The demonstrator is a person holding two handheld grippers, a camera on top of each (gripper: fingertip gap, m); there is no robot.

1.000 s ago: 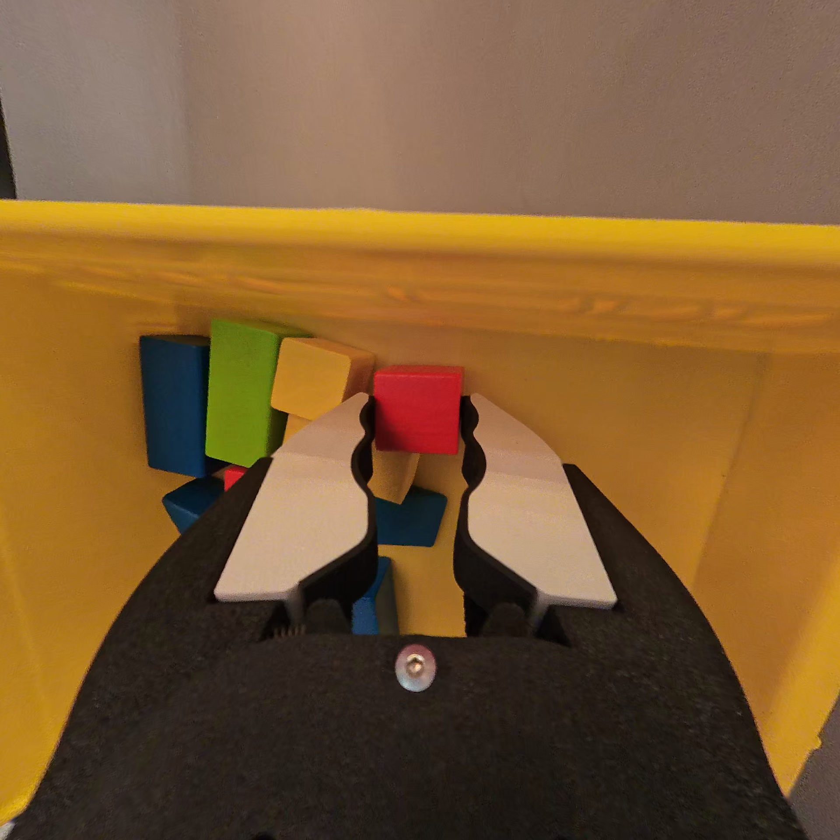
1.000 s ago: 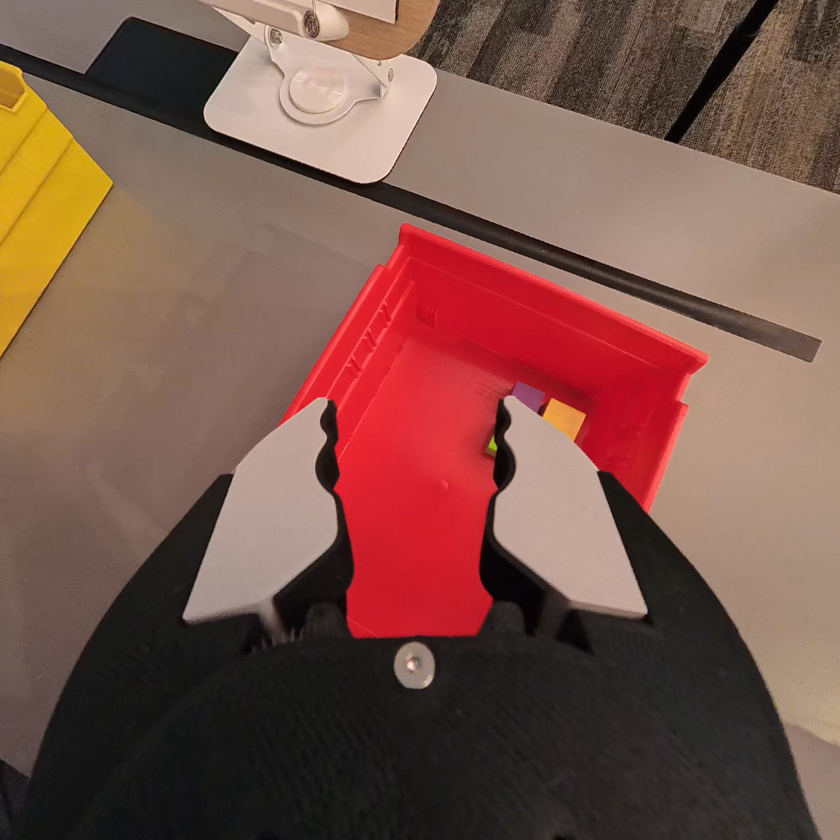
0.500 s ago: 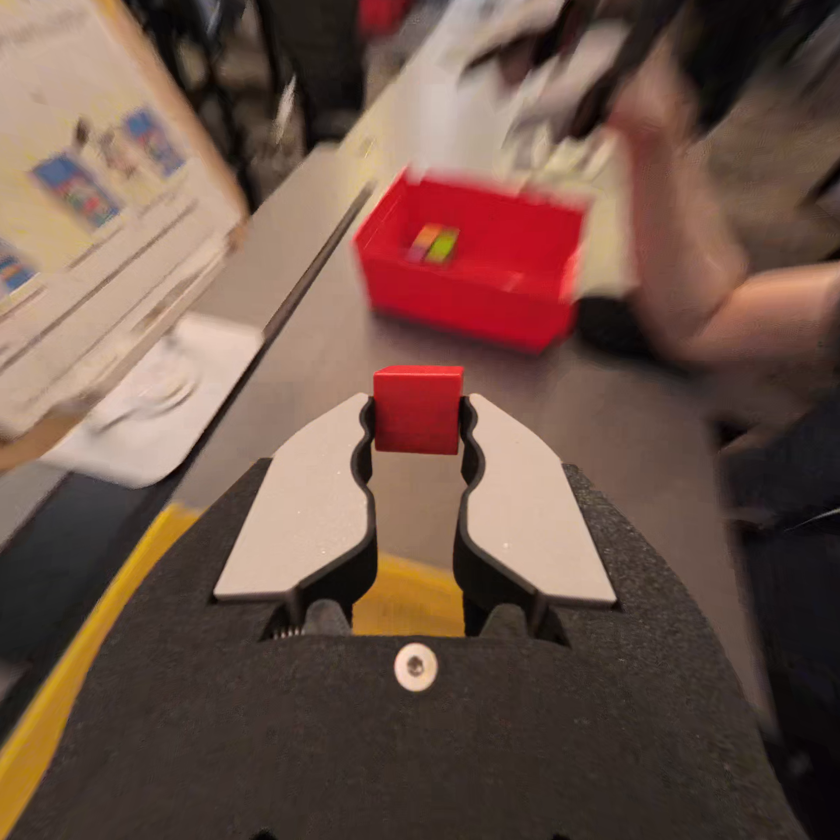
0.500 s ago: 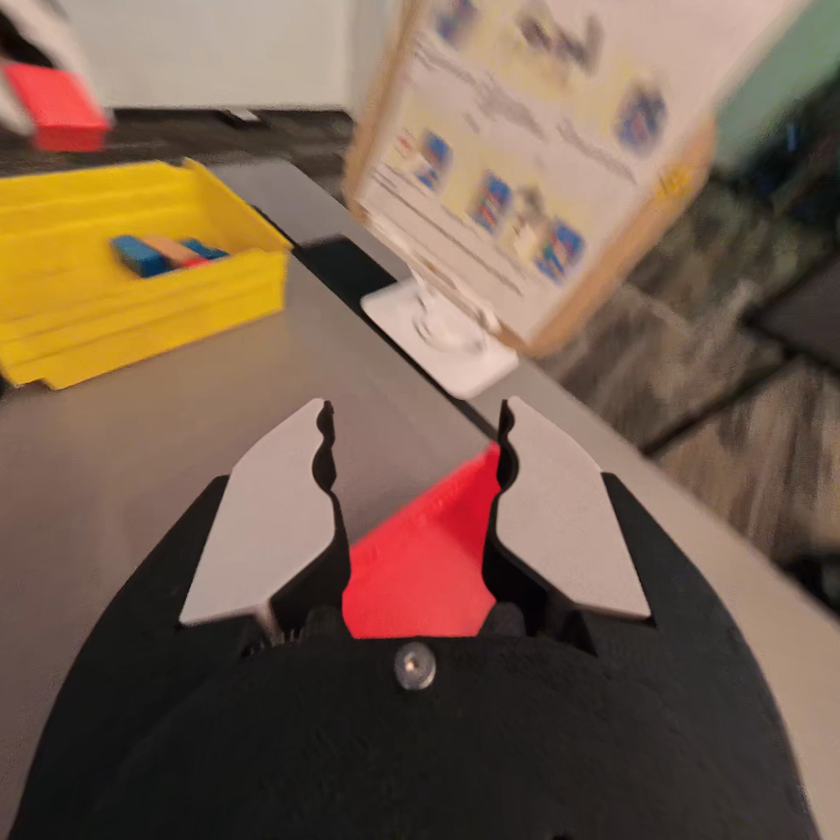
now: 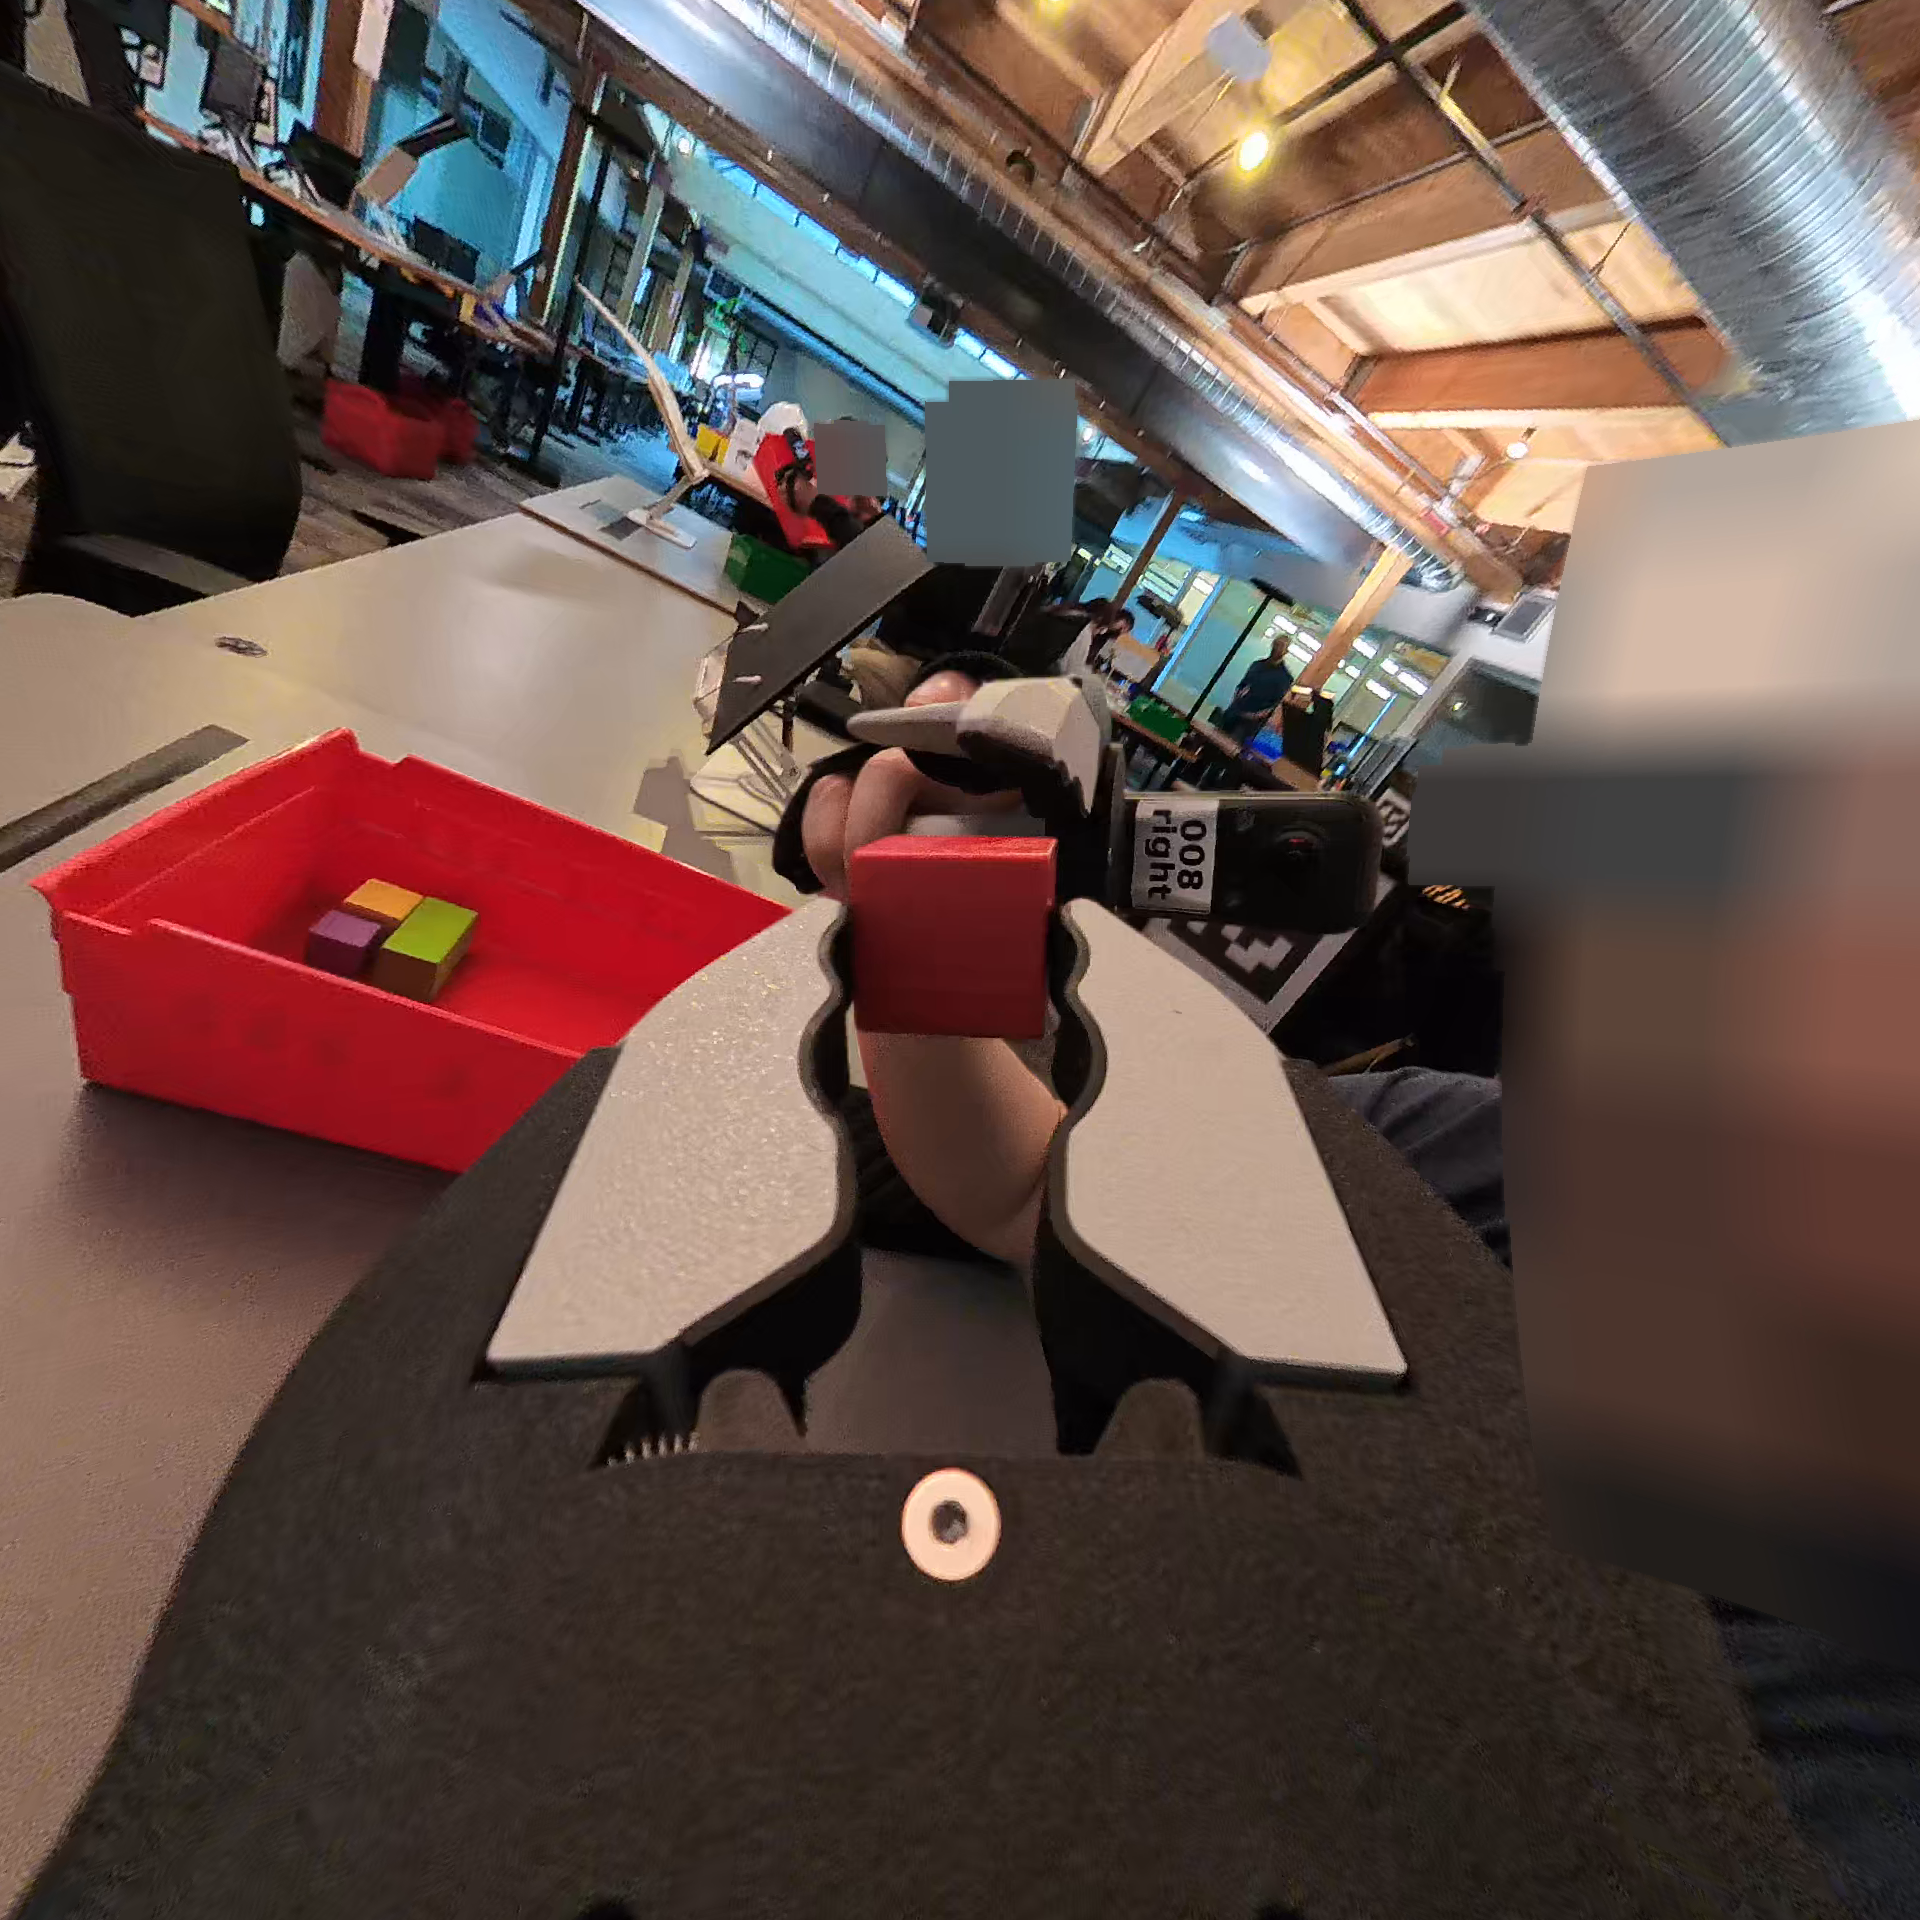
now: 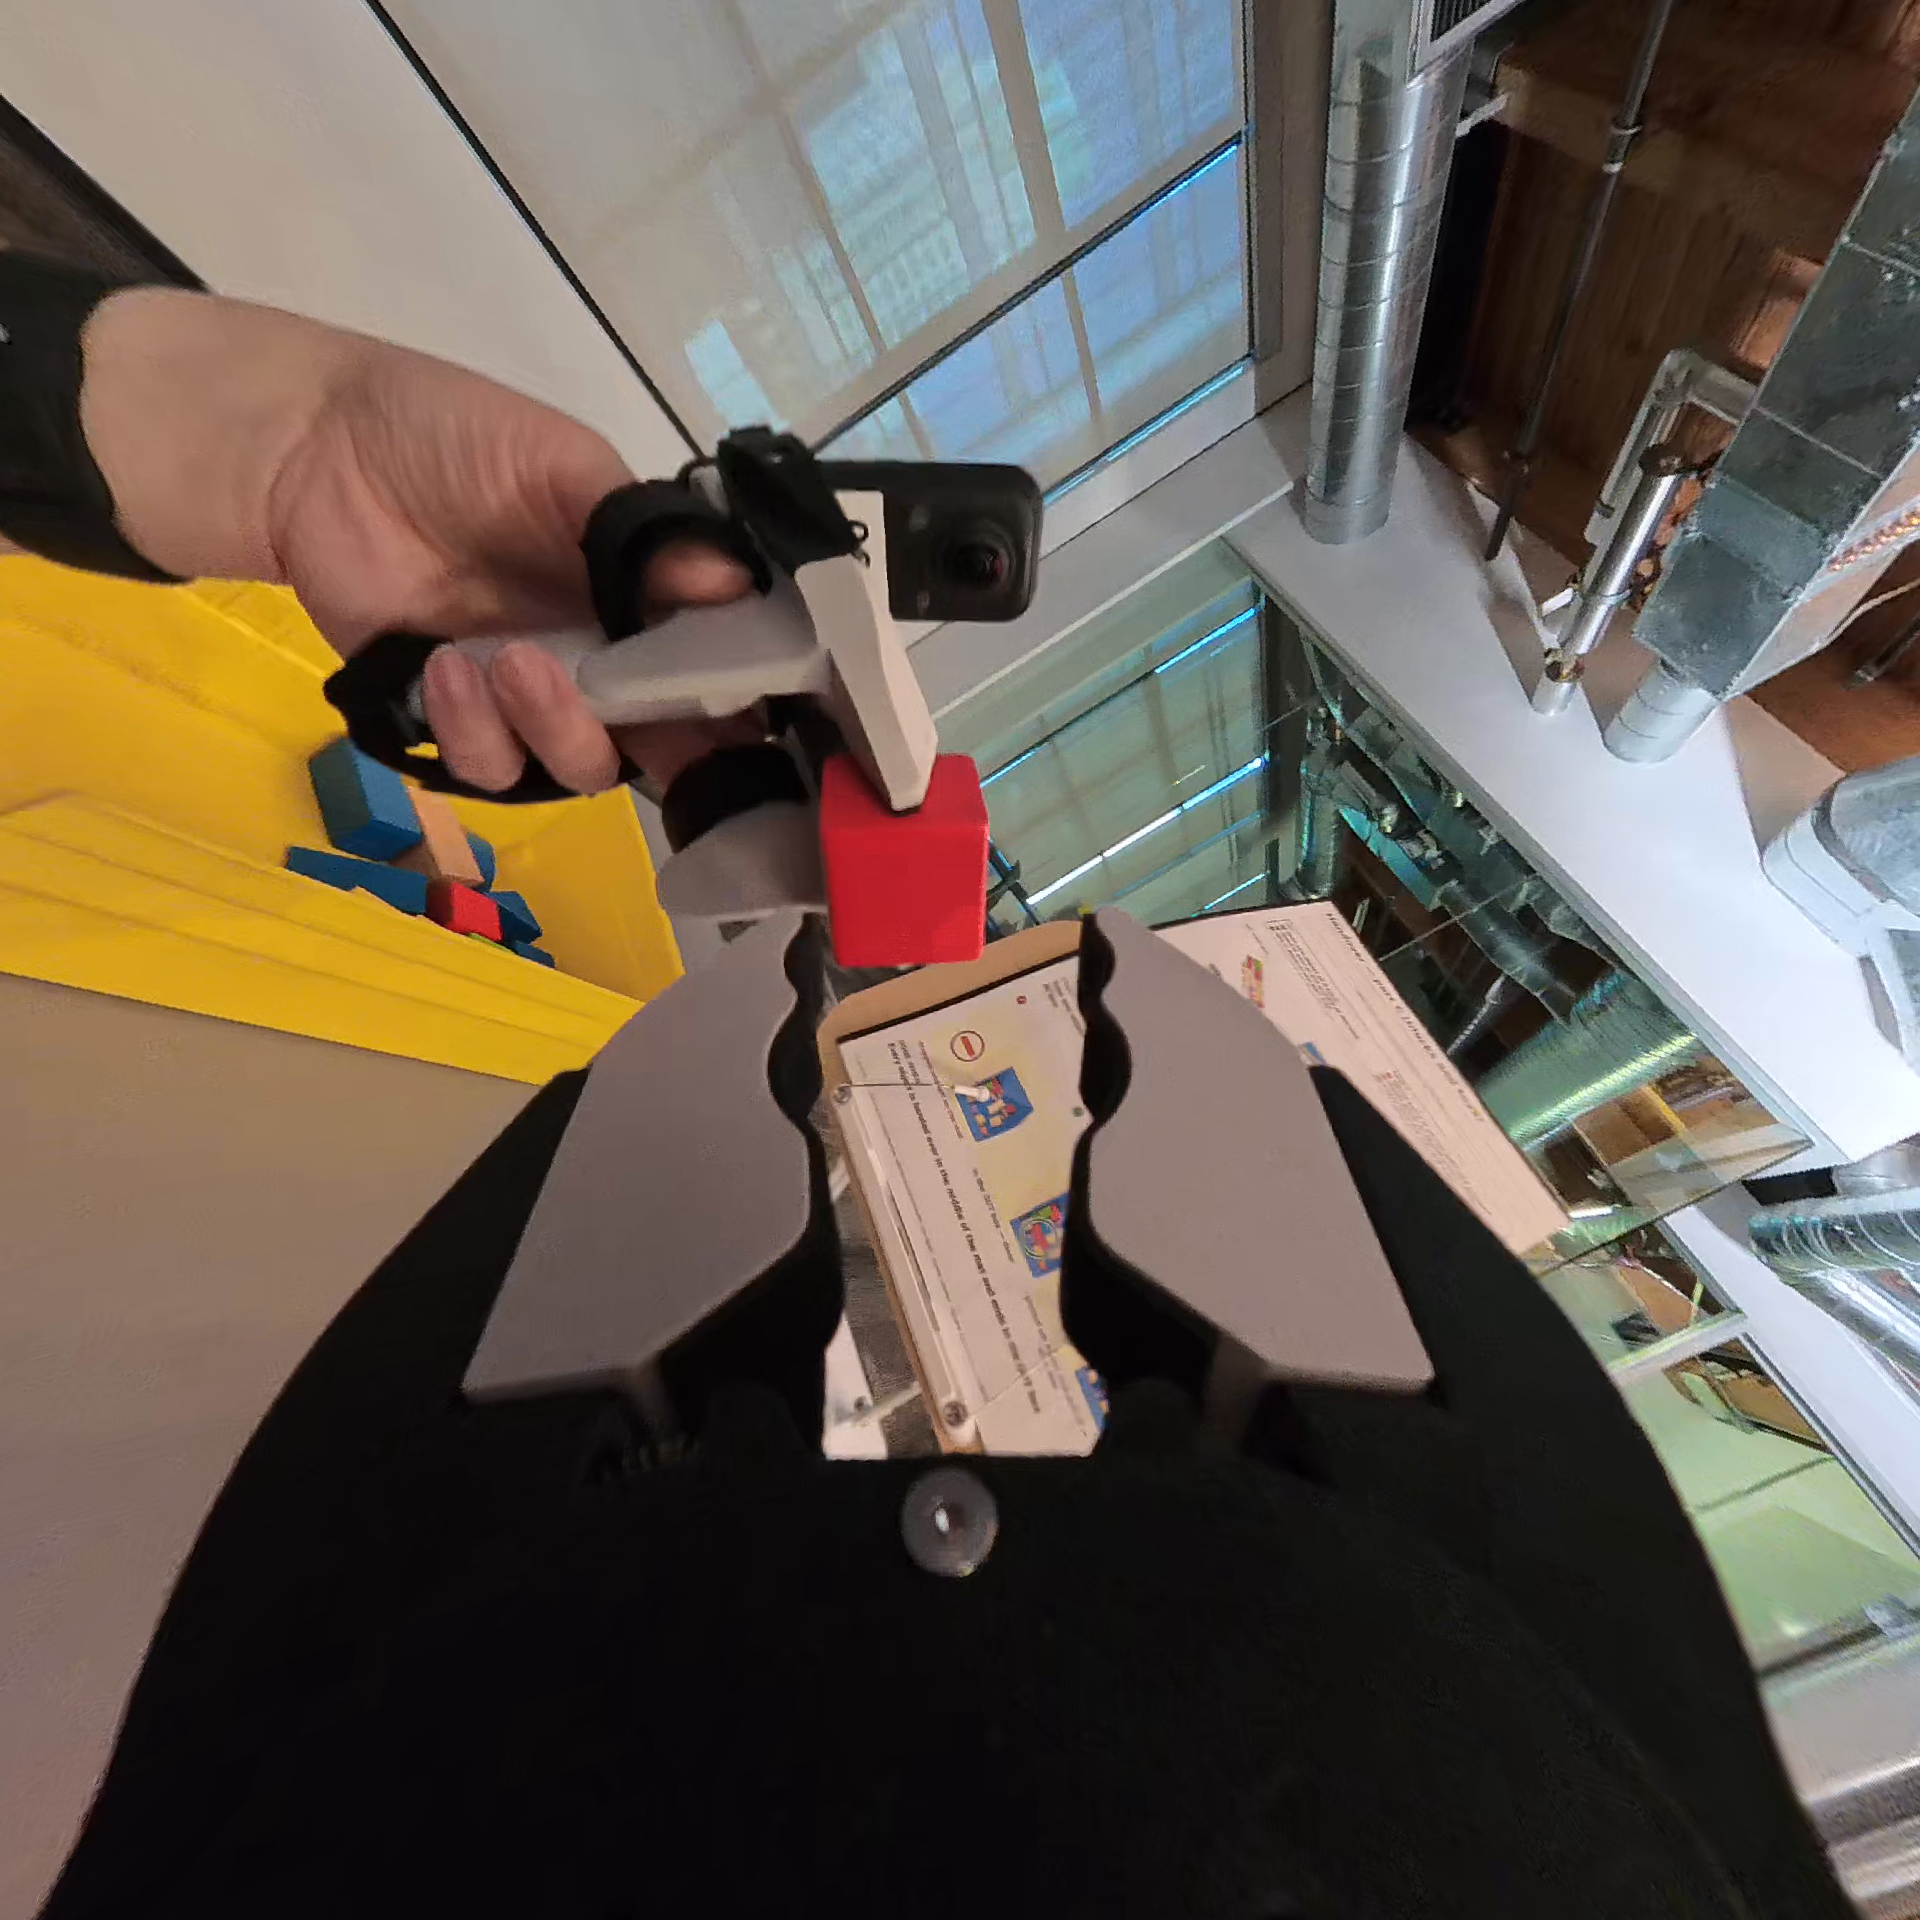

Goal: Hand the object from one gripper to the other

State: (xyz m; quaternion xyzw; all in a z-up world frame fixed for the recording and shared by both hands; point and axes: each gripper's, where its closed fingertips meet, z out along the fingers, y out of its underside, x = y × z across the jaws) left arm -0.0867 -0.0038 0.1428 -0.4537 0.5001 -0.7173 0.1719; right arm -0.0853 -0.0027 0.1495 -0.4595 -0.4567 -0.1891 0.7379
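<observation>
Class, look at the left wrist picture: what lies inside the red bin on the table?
Inside the red bin sit three small blocks, touching: orange, purple and lime green. The bin's near wall hides part of the floor, so anything there cannot be seen.

- The right claw [image 6: 940, 966] stood parted, with a clear gap between its fingers.
- The red cube [image 6: 902, 860], pinched by the left claw [image 6: 821, 821], sat just ahead of that gap.
- Beyond the gap stood a sign board [image 6: 997, 1174].
- The yellow bin [image 6: 187, 914] lay left of the right claw, apart from it.
</observation>
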